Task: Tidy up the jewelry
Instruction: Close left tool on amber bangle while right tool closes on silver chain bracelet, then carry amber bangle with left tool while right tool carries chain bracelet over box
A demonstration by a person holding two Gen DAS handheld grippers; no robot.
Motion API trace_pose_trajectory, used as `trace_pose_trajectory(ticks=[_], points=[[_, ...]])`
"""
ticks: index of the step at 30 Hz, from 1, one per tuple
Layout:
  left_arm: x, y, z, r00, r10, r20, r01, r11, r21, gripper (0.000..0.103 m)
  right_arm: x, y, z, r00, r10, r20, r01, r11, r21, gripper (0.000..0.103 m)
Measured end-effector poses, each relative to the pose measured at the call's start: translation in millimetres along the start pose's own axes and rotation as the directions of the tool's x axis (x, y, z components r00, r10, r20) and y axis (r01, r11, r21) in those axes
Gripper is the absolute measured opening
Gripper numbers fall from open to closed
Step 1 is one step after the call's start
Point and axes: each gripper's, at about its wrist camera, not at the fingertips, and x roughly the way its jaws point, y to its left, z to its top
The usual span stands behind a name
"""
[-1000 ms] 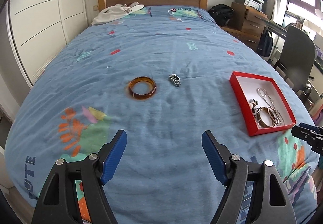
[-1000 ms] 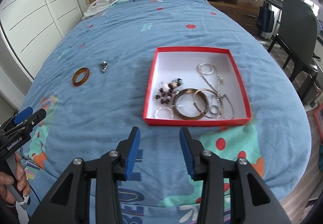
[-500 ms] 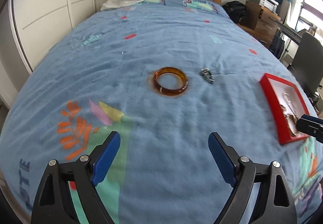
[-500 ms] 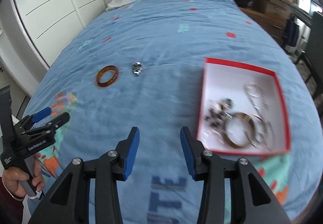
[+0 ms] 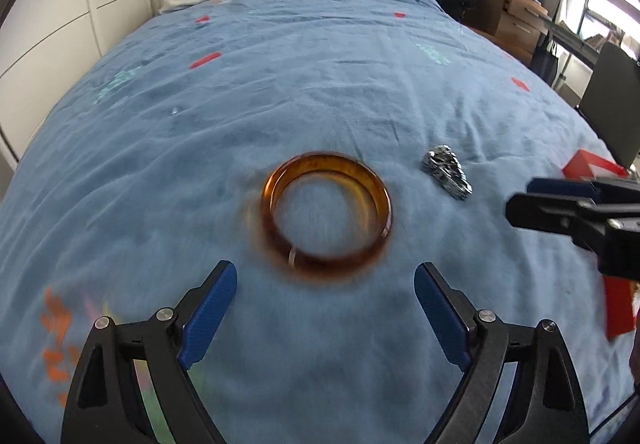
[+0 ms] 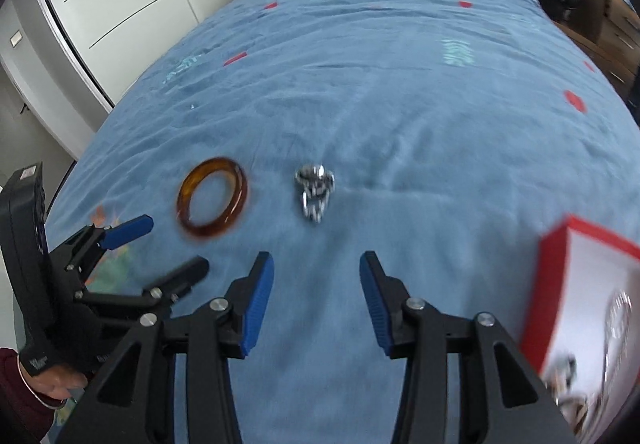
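From the left wrist, the left gripper (image 5: 325,294) hangs just short of the amber bangle (image 5: 326,212), which lies flat on the blue bed (image 5: 280,83). Its fingers stand wide apart and empty, set broad enough to straddle the ring's width. A small silver piece (image 5: 447,167) lies near the bangle's right side.

From the right wrist, the right gripper (image 6: 316,288) faces that silver piece (image 6: 315,185), fingers apart with nothing between them, probably lined up to take it. The red box (image 6: 550,284) sits to the right, with jewelry inside, likely the destination.
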Motion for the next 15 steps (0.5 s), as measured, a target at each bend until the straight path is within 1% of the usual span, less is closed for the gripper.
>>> trace_pose_trajectory(ticks=[6, 11, 12, 13, 14, 15], points=[[21, 3, 14, 1.0, -0.013, 0.001, 0.013, 0.999, 0.035, 0.09, 34, -4, 28, 0.998, 0.051, -0.032, -0.052, 0.998, -0.038, 0.044], [30, 9, 20, 1.0, -0.025, 0.004, 0.024, 0.999, 0.042, 0.089, 55, -6, 38, 0.997, 0.056, -0.056, -0.058, 0.997, -0.047, 0.044], [30, 10, 21, 1.0, -0.027, 0.012, 0.027, 0.999, 0.045, 0.084, 58, -7, 39, 0.997, 0.059, -0.058, -0.062, 0.997, -0.044, 0.044], [29, 9, 21, 0.999, -0.028, 0.018, 0.027, 0.998, 0.049, 0.077, 61, -8, 39, 0.996, 0.062, -0.057, -0.065, 0.997, -0.037, 0.044], [29, 9, 21, 0.999, -0.03, 0.021, 0.029, 0.998, 0.05, 0.077, 62, -8, 39, 0.996, 0.066, -0.054, -0.068, 0.997, -0.031, 0.043], [28, 10, 21, 0.999, -0.037, 0.028, 0.036, 0.998, 0.048, 0.077, 62, -9, 39, 0.997, 0.066, -0.049, -0.067, 0.997, -0.029, 0.041]])
